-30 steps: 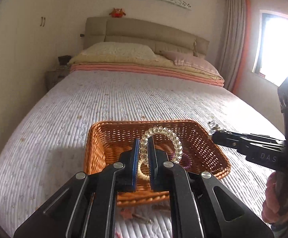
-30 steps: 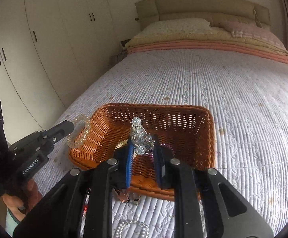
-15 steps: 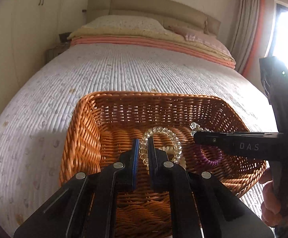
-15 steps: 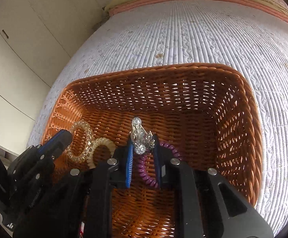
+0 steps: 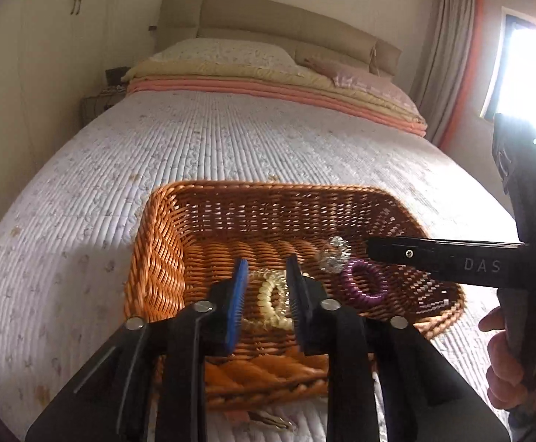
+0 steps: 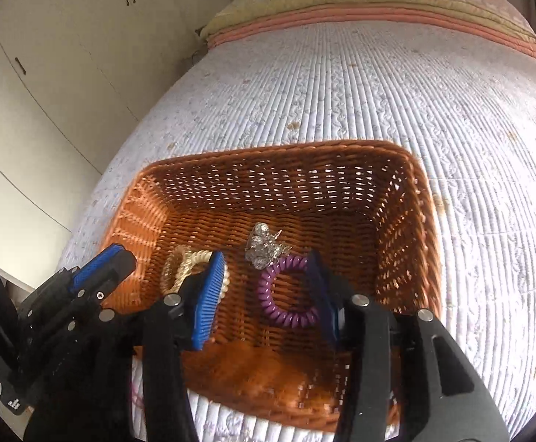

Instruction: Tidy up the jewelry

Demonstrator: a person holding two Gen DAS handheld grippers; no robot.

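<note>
Inside the rectangular orange-brown wicker basket [image 6: 408, 221] now lie 4 pieces: a clear beaded spiral bracelet [image 6: 174, 270], a cream coiled hair tie [image 5: 273, 304] overlapping it, a purple coiled hair tie [image 6: 286, 294] and a silver crystal brooch [image 6: 262, 245] touching the purple one. The left tool [image 5: 266, 287] and the right tool [image 6: 264, 294] both hang over the basket, jaws having just been opening, now moderately apart with nothing gripped, so both pieces look delivered. By my reading, most of the sorting is done. What seems left is a small metallic piece [image 5: 268, 420], too blurred to name, on the bed just outside the basket's near rim.

The basket sits near the foot edge of a bed with a white quilted cover [image 6: 378, 92]. Folded pink and yellow blankets [image 5: 268, 84] and pillows lie at the head edge, before a beige padded headboard [image 5: 275, 14]. White wardrobe doors [image 6: 65, 55] stand on one side, a curtained bright window [image 5: 526, 66] on the other.
</note>
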